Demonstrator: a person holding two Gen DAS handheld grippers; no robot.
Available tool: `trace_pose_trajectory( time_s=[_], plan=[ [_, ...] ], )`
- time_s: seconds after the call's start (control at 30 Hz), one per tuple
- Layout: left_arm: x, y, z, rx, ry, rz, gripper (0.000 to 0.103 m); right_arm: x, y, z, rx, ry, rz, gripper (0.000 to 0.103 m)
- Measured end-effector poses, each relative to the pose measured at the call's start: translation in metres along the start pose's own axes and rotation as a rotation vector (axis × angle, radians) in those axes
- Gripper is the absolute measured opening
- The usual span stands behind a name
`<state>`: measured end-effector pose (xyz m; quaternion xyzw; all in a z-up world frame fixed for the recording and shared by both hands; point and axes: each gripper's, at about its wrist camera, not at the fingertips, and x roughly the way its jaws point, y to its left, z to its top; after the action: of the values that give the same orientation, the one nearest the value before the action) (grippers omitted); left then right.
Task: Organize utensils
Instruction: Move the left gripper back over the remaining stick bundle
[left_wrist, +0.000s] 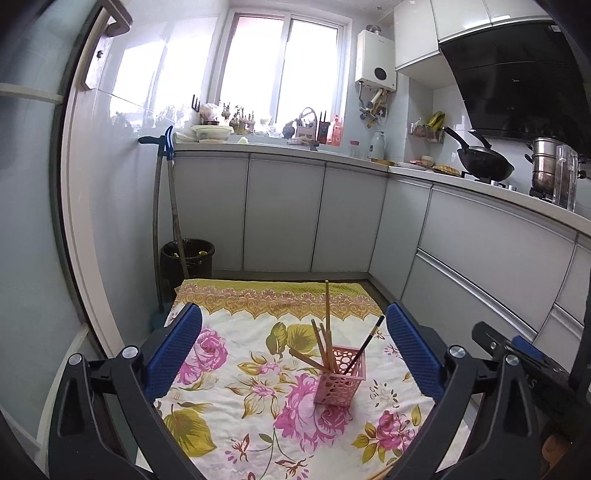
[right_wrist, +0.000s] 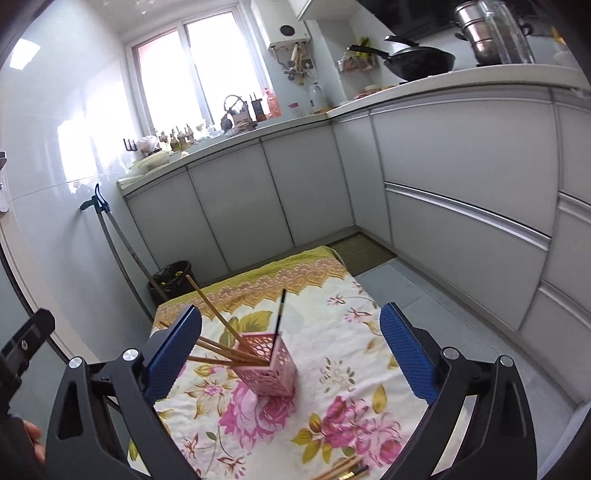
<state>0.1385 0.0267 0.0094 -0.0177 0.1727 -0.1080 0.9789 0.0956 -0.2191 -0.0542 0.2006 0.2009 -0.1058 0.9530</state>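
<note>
Judging by the perforated pink plastic holder (left_wrist: 339, 376) already bristling with wooden chopsticks (left_wrist: 327, 325), you've both grippers (left_wrist: 293, 354) (right_wrist: 291, 354) gaping empty, and loose chopsticks (right_wrist: 341, 469) remain.

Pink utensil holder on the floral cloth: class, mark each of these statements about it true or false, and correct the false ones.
1. The pink holder stands upright on the floral cloth. True.
2. It is empty. False: several chopsticks stand in it.
3. One black chopstick is among the wooden ones. True.
4. The right hand-held gripper is clamped on the holder. False: it is open, touching nothing.
5. Loose chopsticks lie at the cloth's near edge. True.
</note>
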Motion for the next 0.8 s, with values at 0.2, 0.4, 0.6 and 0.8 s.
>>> trace_pose_trajectory(
  time_s=[0.2,0.4,0.6,0.8],
  plan=[
    [-0.007,-0.026,-0.019,0.082,0.064,-0.023,0.096,-0.044,-0.05,-0.033,0.03,0.095,-0.069,0.096],
    [0.006,-0.053,-0.054,0.204,0.209,-0.075,0.096,-0.07,-0.079,-0.064,0.059,0.202,-0.091,0.096],
    [0.03,-0.079,-0.091,0.384,0.389,-0.156,0.096,-0.069,-0.108,-0.095,0.118,0.334,-0.104,0.096],
    [0.063,-0.098,-0.124,0.492,0.599,-0.278,0.096,-0.054,-0.136,-0.115,0.272,0.481,-0.062,0.096]
  ],
)
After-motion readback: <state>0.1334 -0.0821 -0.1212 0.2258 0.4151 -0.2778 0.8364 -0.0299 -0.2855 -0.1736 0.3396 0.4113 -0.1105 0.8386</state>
